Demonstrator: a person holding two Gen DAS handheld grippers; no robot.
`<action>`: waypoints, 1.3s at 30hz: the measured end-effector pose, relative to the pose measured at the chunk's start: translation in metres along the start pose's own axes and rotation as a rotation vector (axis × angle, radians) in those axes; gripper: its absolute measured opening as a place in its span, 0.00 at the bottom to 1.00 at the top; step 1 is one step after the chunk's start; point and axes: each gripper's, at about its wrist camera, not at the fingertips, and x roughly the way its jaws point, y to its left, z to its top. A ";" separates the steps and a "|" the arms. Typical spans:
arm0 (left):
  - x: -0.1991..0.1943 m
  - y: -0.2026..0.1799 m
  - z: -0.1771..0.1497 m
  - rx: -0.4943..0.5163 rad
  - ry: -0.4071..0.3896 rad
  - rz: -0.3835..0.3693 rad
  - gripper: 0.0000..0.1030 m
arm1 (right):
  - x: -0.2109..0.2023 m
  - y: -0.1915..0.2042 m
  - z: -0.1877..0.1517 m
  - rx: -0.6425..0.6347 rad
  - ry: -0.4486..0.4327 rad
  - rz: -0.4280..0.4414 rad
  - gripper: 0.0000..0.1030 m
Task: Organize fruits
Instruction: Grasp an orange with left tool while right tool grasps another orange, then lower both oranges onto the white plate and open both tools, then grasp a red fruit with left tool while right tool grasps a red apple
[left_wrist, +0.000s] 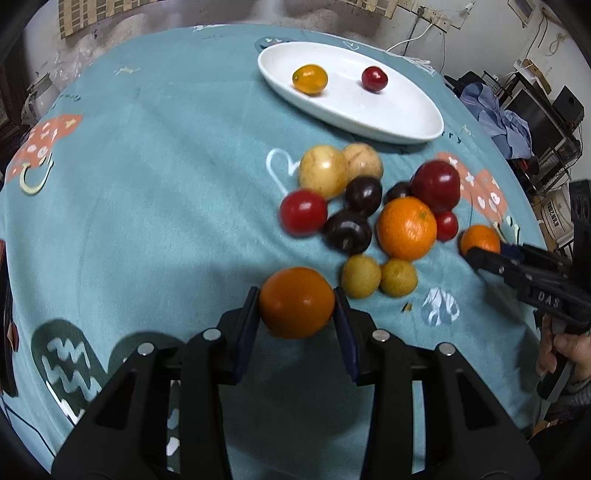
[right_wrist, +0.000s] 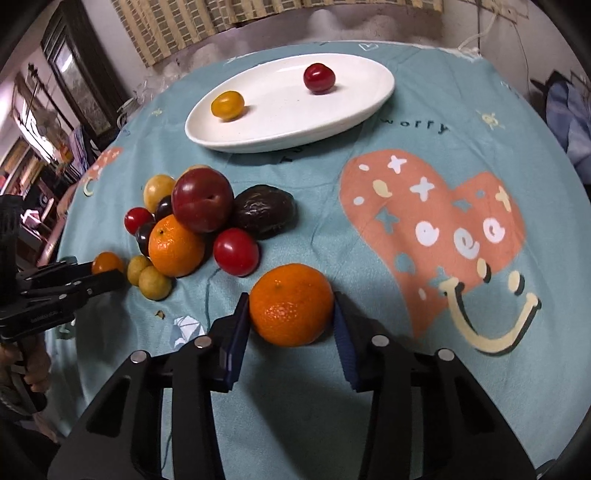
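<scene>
My left gripper (left_wrist: 295, 293) is shut on a small orange (left_wrist: 296, 312), its blue pads pressed against both sides just above the teal cloth. My right gripper (right_wrist: 291, 297) is shut on a mandarin (right_wrist: 291, 306) that rests on the cloth; in the left wrist view this mandarin (left_wrist: 480, 238) sits at the right end of the pile. Between the grippers lies a heap of fruit: a big orange (left_wrist: 406, 228), a red plum (right_wrist: 202, 200), dark plums, red and yellow small fruits. The white oval plate (left_wrist: 406, 136) at the back holds a yellow-orange fruit (left_wrist: 310, 78) and a red one (left_wrist: 374, 78).
A dark wrinkled fruit (right_wrist: 264, 214) lies on the right of the heap. A hand (left_wrist: 569, 350) holds the right gripper's handle. The round table's edge drops off at the right toward shelves with clothes (left_wrist: 498, 118). Bare cloth spreads to the left (left_wrist: 147, 184).
</scene>
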 end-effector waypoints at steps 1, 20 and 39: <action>-0.001 -0.001 0.004 0.005 -0.007 -0.003 0.39 | -0.002 -0.001 0.001 0.007 -0.006 0.001 0.42; 0.043 -0.049 0.157 0.096 -0.131 -0.056 0.57 | 0.022 -0.008 0.144 -0.022 -0.167 -0.074 0.73; -0.012 0.008 0.033 -0.022 -0.065 0.048 0.59 | -0.034 0.002 0.022 0.073 -0.121 0.019 0.74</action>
